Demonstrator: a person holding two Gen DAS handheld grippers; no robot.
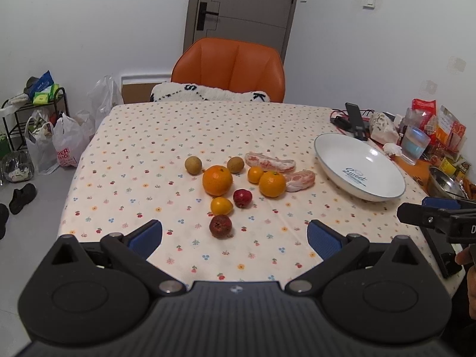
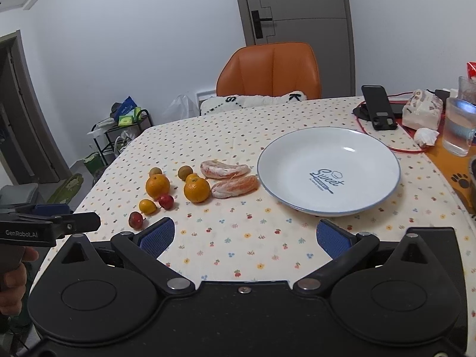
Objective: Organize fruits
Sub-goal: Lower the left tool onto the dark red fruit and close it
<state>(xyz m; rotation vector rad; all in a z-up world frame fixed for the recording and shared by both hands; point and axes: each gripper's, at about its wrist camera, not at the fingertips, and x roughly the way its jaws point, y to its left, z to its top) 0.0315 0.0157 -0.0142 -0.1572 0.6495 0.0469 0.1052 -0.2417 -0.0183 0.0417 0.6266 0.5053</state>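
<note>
Fruit lies in a cluster on the flowered tablecloth: a large orange (image 1: 217, 180), a second orange (image 1: 272, 184) (image 2: 196, 189), two small yellow citrus, two red fruits (image 1: 242, 198), two brownish round fruits (image 1: 193, 164) and two peeled pomelo pieces (image 1: 269, 162) (image 2: 235, 186). A white plate (image 1: 327, 160) (image 2: 285, 166) with a blue rim stands empty to the right of them. My left gripper (image 1: 235, 235) hovers open just short of the nearest dark red fruit (image 1: 220, 226). My right gripper (image 2: 245, 233) is open in front of the plate, holding nothing.
An orange chair (image 1: 229, 65) with a white cushion stands at the table's far side. At the right edge sit a black phone (image 2: 379, 107), a red cable, a tissue pack (image 2: 421, 110), a glass (image 2: 458, 125), snack packets and a metal bowl (image 1: 443, 183). Bags and a shelf stand on the floor at left.
</note>
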